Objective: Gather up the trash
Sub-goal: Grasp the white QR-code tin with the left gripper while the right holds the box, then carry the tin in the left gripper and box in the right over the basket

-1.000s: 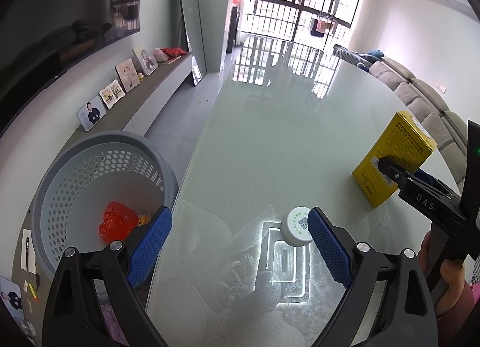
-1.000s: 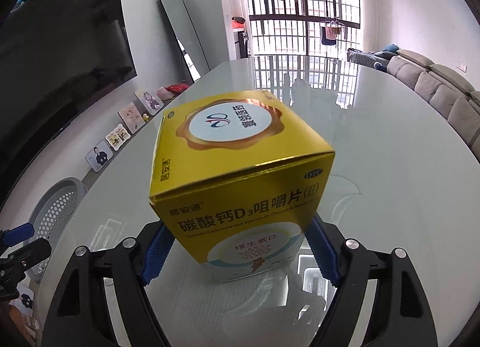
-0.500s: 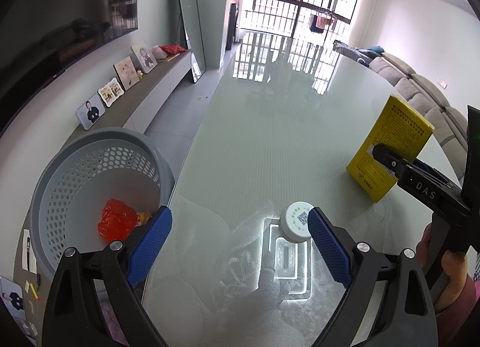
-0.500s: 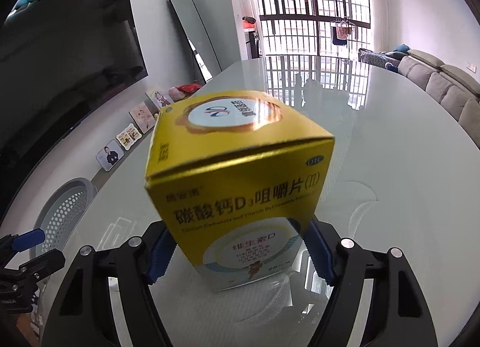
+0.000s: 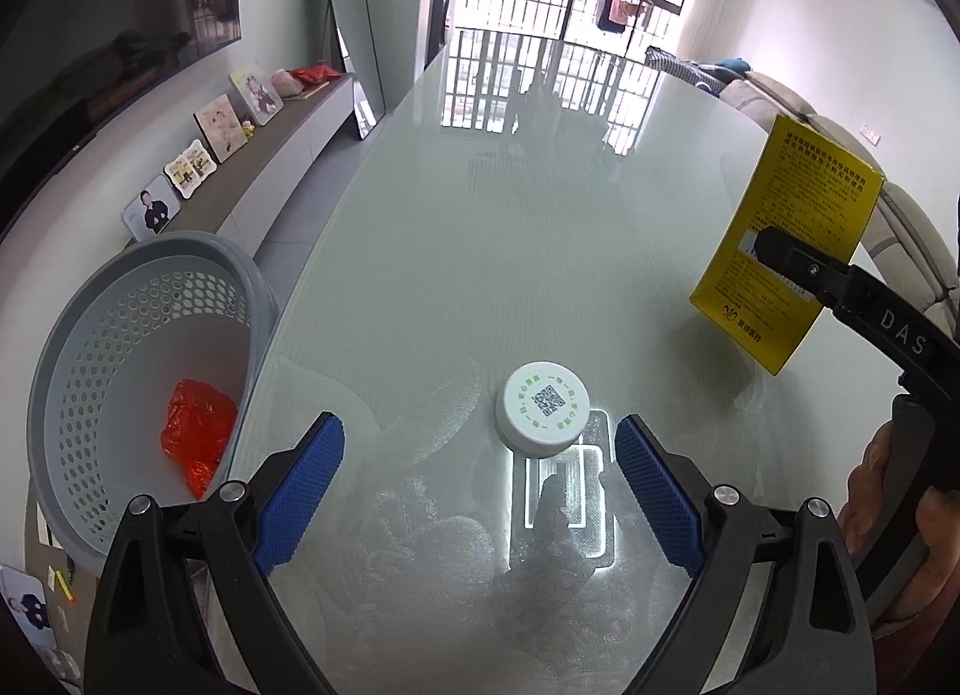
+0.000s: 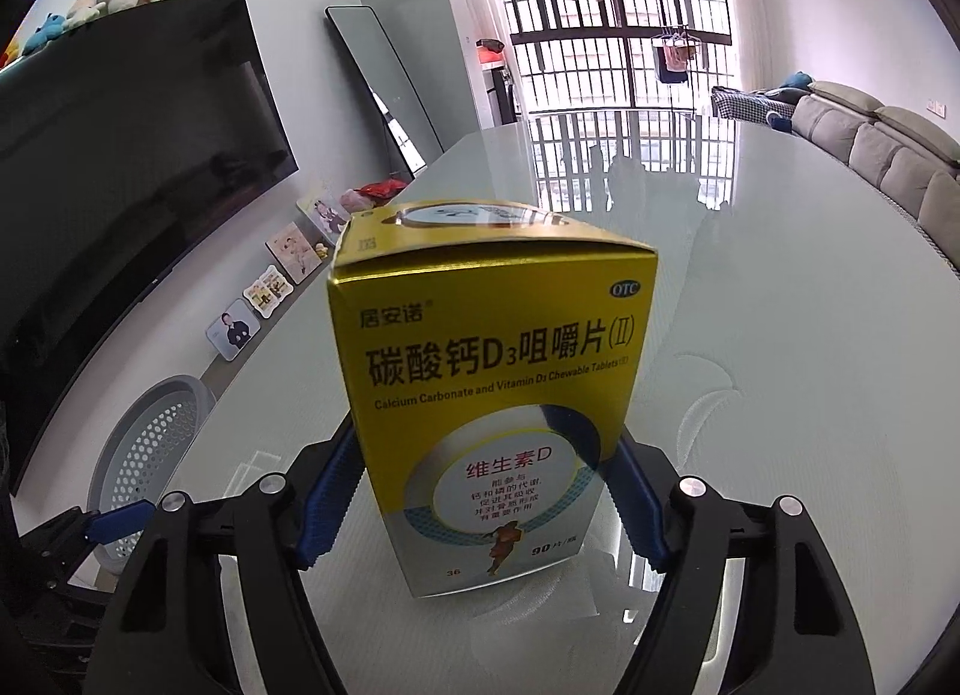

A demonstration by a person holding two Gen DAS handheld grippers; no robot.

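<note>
My right gripper point(image 6: 480, 491) is shut on a yellow tablet box point(image 6: 492, 395) and holds it up off the glass table point(image 6: 780, 395); the box also shows at the right of the left wrist view point(image 5: 786, 239). My left gripper point(image 5: 480, 467) is open and empty, low over the table, with a white round cap point(image 5: 543, 413) with a QR code lying just ahead between its fingers. A grey perforated basket point(image 5: 108, 347) stands beside the table's left edge with red crumpled trash point(image 5: 198, 431) inside; the basket also shows in the right wrist view point(image 6: 150, 443).
The long glass table point(image 5: 510, 245) runs toward a barred window. A low shelf with photo frames point(image 5: 216, 125) and a dark TV point(image 6: 120, 185) line the left wall. A sofa point(image 6: 888, 155) stands at the right.
My right gripper has lifted the yellow box higher off the table and tilted it upright. My left gripper has edged forward, so the white cap sits more centrally between its fingers.
</note>
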